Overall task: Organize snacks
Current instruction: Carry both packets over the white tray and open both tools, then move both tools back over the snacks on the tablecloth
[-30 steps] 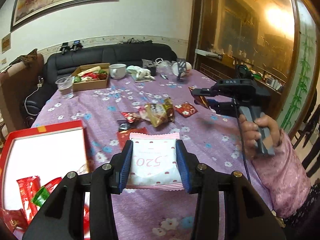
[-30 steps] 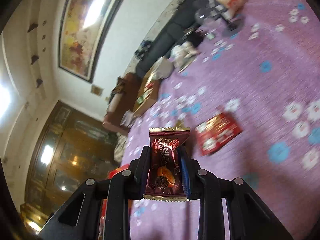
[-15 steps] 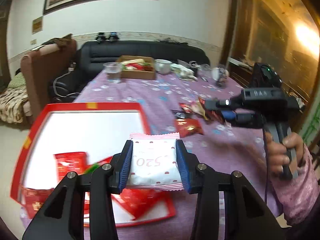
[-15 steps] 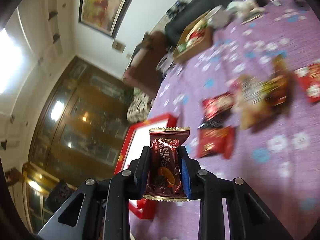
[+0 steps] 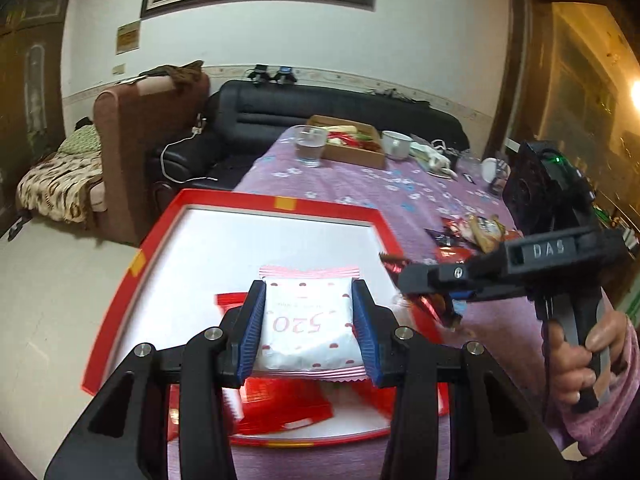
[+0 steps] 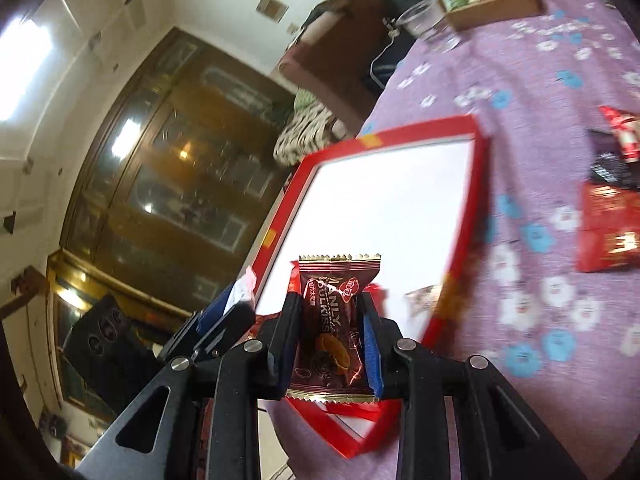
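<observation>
My left gripper (image 5: 308, 330) is shut on a white and pink snack packet marked 520 (image 5: 308, 320) and holds it above the red box (image 5: 280, 203) with a white inside. My right gripper (image 6: 330, 340) is shut on a dark brown chocolate snack packet (image 6: 334, 320), over the box's near part (image 6: 476, 184). In the left wrist view the right gripper (image 5: 424, 288) sits at the box's right rim with its brown packet (image 5: 438, 306). Red packets (image 5: 280, 404) lie in the box under the left gripper. Loose snack packets (image 5: 472, 236) lie on the table to the right.
The table has a purple flowered cloth (image 5: 360, 184). At its far end stand a glass (image 5: 310, 148), a cardboard box of food (image 5: 352, 144) and a white cup (image 5: 396, 144). A black sofa (image 5: 320, 108) and a brown armchair (image 5: 140, 132) stand beyond. More red packets (image 6: 608, 228) lie right of the box.
Both grippers have swung left from the loose snacks to over the red box, each still shut on its packet. The right gripper has come close beside the left.
</observation>
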Demonstrator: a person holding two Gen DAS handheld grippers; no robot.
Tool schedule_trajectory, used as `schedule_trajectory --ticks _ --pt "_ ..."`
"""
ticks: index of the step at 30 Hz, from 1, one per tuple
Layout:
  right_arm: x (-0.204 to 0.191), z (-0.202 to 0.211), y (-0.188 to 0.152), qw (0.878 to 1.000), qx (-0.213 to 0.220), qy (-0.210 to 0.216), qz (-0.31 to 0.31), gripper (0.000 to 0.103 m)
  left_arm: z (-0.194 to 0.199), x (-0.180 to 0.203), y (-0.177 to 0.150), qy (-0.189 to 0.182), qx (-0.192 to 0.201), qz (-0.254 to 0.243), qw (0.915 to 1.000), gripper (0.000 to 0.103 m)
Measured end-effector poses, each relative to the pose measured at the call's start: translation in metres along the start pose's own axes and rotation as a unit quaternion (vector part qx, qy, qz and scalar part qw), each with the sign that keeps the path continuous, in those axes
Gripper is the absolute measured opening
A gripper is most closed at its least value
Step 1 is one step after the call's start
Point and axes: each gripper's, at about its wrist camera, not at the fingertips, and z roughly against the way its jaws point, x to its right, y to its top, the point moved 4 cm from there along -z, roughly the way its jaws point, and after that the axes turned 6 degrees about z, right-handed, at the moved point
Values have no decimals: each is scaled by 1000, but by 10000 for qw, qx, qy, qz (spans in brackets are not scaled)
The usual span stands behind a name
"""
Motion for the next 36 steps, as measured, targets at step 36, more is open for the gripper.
schedule_trajectory --ticks 36 --pt "95 148 33 9720 1746 -1462 -581 49 -8 26 -2 189 -33 -525 9984 73"
